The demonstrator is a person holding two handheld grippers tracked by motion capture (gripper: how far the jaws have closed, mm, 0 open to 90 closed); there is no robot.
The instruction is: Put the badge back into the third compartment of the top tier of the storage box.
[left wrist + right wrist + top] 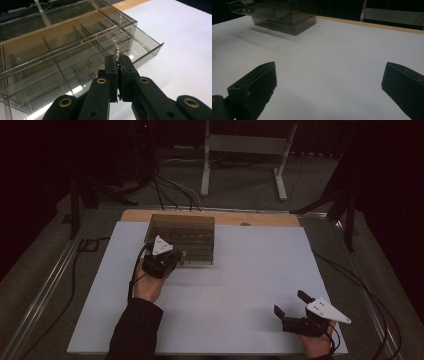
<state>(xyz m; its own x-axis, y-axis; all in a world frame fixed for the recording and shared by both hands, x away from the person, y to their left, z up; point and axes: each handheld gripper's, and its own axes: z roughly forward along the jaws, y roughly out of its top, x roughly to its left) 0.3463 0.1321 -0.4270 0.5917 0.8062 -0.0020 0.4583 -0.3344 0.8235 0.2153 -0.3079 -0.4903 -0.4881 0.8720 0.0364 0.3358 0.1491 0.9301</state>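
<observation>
1. Between the closed jaws of the left gripper (119, 65), a small metal piece (116, 53), possibly a screw, is pinched upright, its long axis running in line with the jaws and its tip standing just above them.
2. Directly ahead of that tip lies the open drawer (140, 48) of the smoked clear organizer box (62, 47); the drawer's front wall is the nearest edge, and its divided compartments run back behind it.
3. Judged from this alignment, the coming move is a short advance forward and over the front wall, followed by release above a compartment.
4. Well apart, at the near right edge of the white table sheet (250, 270), the right gripper (292, 306) rests with jaws wide and empty.
5. Farthest back, the box sits toward the table's far edge, so the left hand (147, 287) is the nearer one.
</observation>
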